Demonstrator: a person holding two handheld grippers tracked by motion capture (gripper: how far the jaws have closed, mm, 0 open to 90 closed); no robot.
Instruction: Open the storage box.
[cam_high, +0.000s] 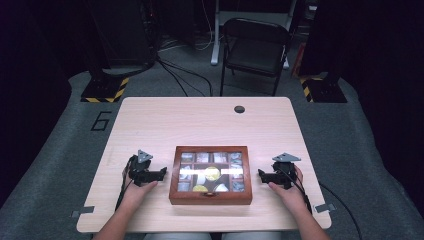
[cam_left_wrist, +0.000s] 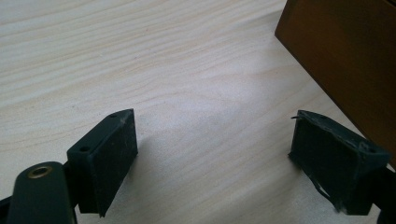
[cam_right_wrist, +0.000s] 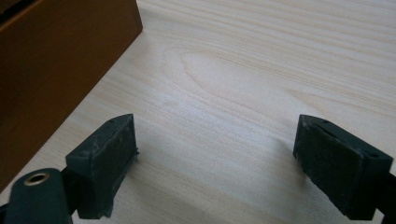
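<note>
While you hold both tools low on the pale wooden table (cam_high: 200, 120), the brown wooden box (cam_high: 210, 175) lies between them in the lower middle of the high view. Your left gripper (cam_high: 161, 173) sits at the box's left, its tips just beside the wall but not touching it; your right gripper (cam_high: 262, 174) sits at the box's right, also near and apart from it. In the left gripper view the jaws of the left gripper (cam_left_wrist: 212, 158) stand wide apart over bare wood, with the box's side (cam_left_wrist: 345, 60) in the upper right. In the right gripper view the right gripper (cam_right_wrist: 215, 158) is likewise spread with nothing in it, the box (cam_right_wrist: 56, 70) at upper left. The box's glass-topped lid is closed; beneath it a grid of small compartments holds small items too blurred to name, two of them yellow and round.
</note>
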